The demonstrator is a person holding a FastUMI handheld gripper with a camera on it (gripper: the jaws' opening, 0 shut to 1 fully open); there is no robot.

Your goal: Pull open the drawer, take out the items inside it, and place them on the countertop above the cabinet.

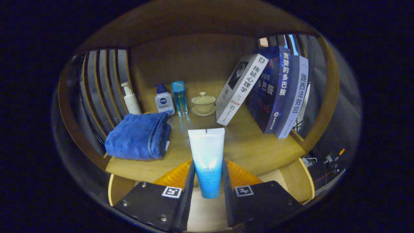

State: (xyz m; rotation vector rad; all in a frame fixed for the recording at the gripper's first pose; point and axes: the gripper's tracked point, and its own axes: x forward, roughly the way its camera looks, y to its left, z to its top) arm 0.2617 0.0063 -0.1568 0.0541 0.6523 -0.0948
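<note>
Gripper view: gripper (207, 174) closed on the tube (207, 158), both fingers pressing its sides, held upright above the table's front edge; risk is the smooth tube slipping or toppling toward the folded blue towel (139, 136) on release.

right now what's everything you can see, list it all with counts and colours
white-to-blue squeeze tube: 1, white fading to blue, upright between the claw fingers
folded blue towel: 1, blue, on the wooden countertop left of the tube
white pump bottle: 1, white, behind the towel
white bottle with a blue cap: 1, beside the pump bottle
clear blue bottle: 1, blue, right of it
pale green lidded cup on a saucer: 1, at the back
leaning books: 3, one white, two blue, on the right
claw: 1, both fingers pressing the tube
</note>
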